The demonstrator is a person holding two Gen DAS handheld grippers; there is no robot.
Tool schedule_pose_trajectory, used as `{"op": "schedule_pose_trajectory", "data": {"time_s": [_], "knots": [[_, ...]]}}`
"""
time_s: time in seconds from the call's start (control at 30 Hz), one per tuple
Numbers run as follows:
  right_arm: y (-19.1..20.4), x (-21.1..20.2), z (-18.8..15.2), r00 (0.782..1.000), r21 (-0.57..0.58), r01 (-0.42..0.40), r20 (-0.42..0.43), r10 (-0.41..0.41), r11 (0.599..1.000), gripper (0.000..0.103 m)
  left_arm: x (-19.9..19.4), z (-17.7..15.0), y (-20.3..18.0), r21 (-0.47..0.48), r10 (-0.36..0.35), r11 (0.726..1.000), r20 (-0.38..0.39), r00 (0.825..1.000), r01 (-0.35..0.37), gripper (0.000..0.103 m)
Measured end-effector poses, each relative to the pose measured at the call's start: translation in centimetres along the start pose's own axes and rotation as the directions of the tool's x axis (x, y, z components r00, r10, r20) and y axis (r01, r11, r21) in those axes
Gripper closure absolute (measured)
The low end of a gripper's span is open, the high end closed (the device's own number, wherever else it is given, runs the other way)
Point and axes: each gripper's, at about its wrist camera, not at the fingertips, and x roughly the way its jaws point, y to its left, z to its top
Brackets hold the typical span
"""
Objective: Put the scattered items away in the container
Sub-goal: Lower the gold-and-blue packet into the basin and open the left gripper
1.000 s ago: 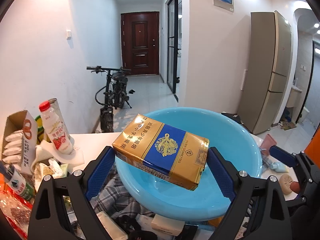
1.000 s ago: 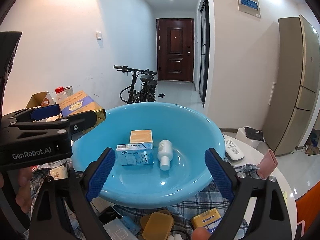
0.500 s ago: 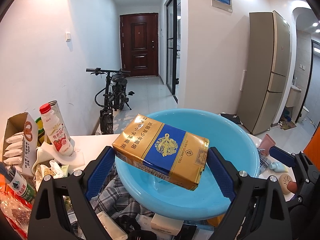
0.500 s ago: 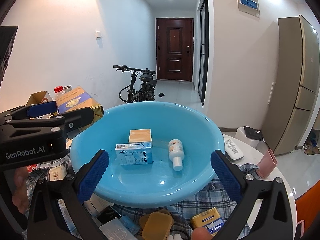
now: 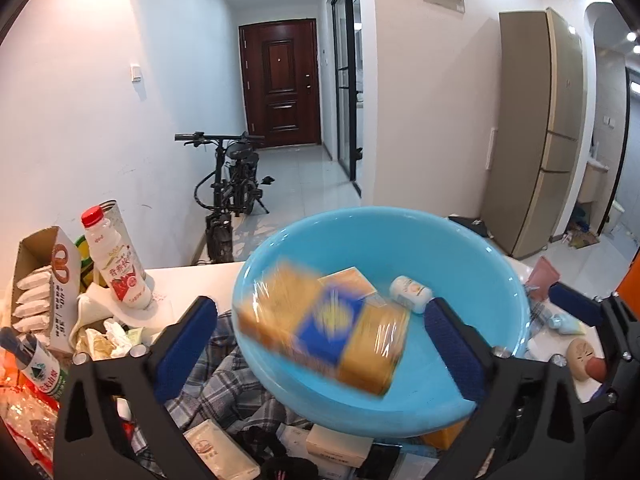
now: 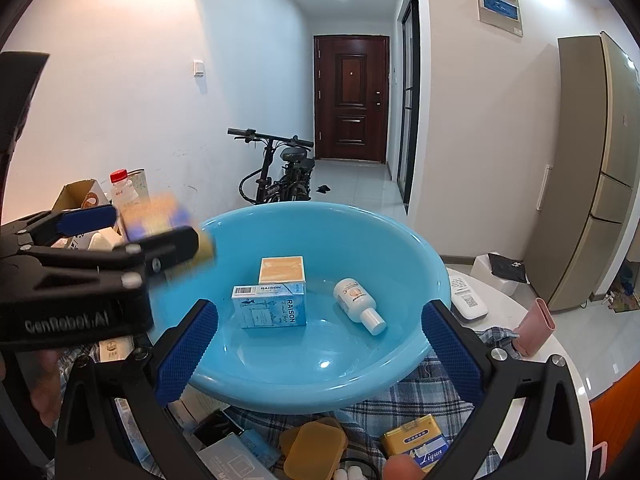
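A blue basin point(image 5: 472, 364) point(image 6: 404, 368) stands on the cluttered table. In it are a light blue box point(image 6: 270, 306), an orange box point(image 6: 281, 269) and a small white bottle point(image 6: 358, 305) point(image 5: 410, 289). A gold and blue carton point(image 5: 324, 326), blurred by motion, is free between the open fingers of my left gripper point(image 5: 320, 340), over the basin's near left side. It shows blurred beside the left gripper in the right wrist view point(image 6: 160, 216). My right gripper point(image 6: 318, 340) is open and empty in front of the basin.
A red-capped milk bottle point(image 5: 116, 264), an open cardboard box point(image 5: 38, 284) and wrappers stand left of the basin. A plaid cloth point(image 6: 400, 404), an orange case point(image 6: 314, 446), a yellow pack point(image 6: 416, 442) and a white remote point(image 6: 466, 300) lie around it.
My left gripper has opened and let go of the gold and blue carton, which is dropping toward the basin. The white bottle has rolled a little in the basin.
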Motion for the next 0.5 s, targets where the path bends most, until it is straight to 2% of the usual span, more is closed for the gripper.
{"op": "schedule_pose_trajectory", "data": {"time_s": [0.13,0.5], "knots": [[-0.03,-0.04,-0.09,1.0,-0.003,0.001,-0.002,-0.001,1.0,0.0,0.72,-0.14,-0.1,0.013,0.024,1.0,-0.03,0.999,-0.023,0.0],[0.31,0.13,-0.27,1.0,-0.016,0.0,-0.002,0.0,1.0,0.0,0.28,-0.05,0.1,-0.004,-0.008,1.0,-0.028,1.0,0.008,0.0]]}}
